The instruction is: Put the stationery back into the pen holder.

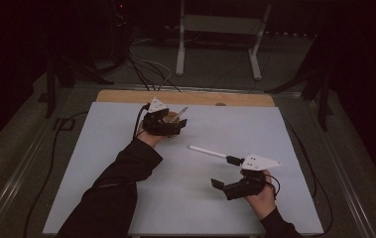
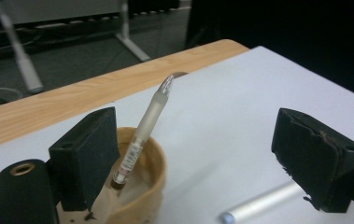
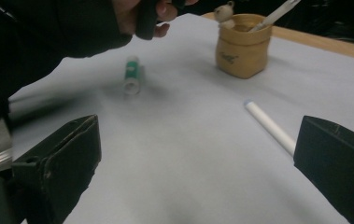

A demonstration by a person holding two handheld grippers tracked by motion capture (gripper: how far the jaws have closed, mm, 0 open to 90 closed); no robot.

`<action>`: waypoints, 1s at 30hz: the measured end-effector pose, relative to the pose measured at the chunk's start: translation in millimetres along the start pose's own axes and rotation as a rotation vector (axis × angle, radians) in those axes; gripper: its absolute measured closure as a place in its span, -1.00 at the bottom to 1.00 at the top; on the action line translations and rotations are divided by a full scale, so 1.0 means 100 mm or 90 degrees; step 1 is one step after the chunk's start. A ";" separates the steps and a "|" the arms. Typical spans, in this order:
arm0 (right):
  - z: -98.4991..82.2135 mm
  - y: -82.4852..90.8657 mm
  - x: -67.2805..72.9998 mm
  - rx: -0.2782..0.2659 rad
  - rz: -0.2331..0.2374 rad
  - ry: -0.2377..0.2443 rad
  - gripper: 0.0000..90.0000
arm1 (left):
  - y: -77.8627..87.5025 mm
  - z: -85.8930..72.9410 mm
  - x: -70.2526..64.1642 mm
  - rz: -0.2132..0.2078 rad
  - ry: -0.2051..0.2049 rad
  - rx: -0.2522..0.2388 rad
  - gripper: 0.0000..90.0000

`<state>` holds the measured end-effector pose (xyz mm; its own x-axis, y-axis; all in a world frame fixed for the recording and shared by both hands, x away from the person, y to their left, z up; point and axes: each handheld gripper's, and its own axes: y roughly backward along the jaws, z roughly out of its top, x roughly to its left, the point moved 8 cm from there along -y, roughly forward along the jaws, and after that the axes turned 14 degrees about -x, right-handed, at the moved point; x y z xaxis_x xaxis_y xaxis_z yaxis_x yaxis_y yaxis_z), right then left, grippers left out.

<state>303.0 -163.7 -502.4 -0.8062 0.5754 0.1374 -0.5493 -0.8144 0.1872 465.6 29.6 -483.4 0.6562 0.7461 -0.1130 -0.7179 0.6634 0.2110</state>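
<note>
A tan cup stands near the far edge of the white mat, with a small bear figure on its rim. A frosted pen leans in it. My left gripper hovers just above the cup, open, its left jaw close beside the pen and its pads off it. A white pen lies on the mat between the grippers. My right gripper is open near the front right, with nothing between its jaws, and points at the white pen and the cup.
A green and white tube lies on the mat left of the cup in the right gripper view. The mat covers a wooden table whose far edge shows. Beyond it are cables and a white frame on the floor.
</note>
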 end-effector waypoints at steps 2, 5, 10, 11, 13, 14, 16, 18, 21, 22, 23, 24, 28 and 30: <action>-0.01 -0.01 0.02 0.005 0.013 -0.002 -0.98 | 0.03 0.01 -0.03 -0.013 0.001 0.000 -0.81; -0.01 -0.03 0.04 -0.004 0.020 -0.002 -0.98 | 0.10 0.05 -0.08 -0.032 0.007 -0.001 -0.90; 0.00 -0.04 0.06 -0.004 0.020 0.013 -0.98 | 0.25 0.13 -0.20 -0.072 0.012 -0.034 -0.96; 0.00 -0.04 0.06 0.002 0.019 0.014 -0.98 | 0.28 0.14 -0.22 -0.084 0.016 -0.037 -0.96; -0.01 -0.06 0.08 0.008 0.025 0.005 -0.98 | 0.34 0.15 -0.25 -0.095 0.010 -0.043 -0.96; -0.02 -0.07 0.09 0.012 0.027 0.008 -0.98 | 0.37 0.15 -0.27 -0.101 0.005 -0.040 -0.96; -0.02 -0.09 0.10 0.016 0.020 0.013 -0.98 | 0.42 0.16 -0.28 -0.106 -0.001 -0.043 -0.96; -0.02 -0.11 0.12 0.018 0.018 0.015 -0.98 | 0.48 0.17 -0.29 -0.114 0.001 -0.044 -0.96; -0.01 -0.15 0.15 0.016 0.019 0.010 -0.98 | 0.55 0.18 -0.30 -0.116 0.002 -0.053 -0.96; 0.00 -0.16 0.16 0.011 0.021 0.005 -0.98 | 0.57 0.18 -0.29 -0.120 0.005 -0.055 -0.96; 0.01 -0.18 0.18 0.008 0.023 0.003 -0.98 | 0.59 0.18 -0.30 -0.124 0.012 -0.057 -0.96; 0.01 -0.20 0.20 0.007 0.030 -0.001 -0.98 | 0.61 0.17 -0.30 -0.128 0.014 -0.057 -0.96; 0.02 -0.28 0.28 -0.001 0.041 0.002 -0.98 | 0.68 0.14 -0.33 -0.144 0.014 -0.055 -0.96; 0.03 -0.32 0.32 -0.006 0.050 0.005 -0.98 | 0.71 0.13 -0.35 -0.152 0.015 -0.055 -0.96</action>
<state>294.9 -119.2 -501.2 -0.8491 0.5084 0.1431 -0.4857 -0.8581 0.1668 394.7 50.4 -452.0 0.8041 0.5687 -0.1732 -0.5617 0.8222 0.0919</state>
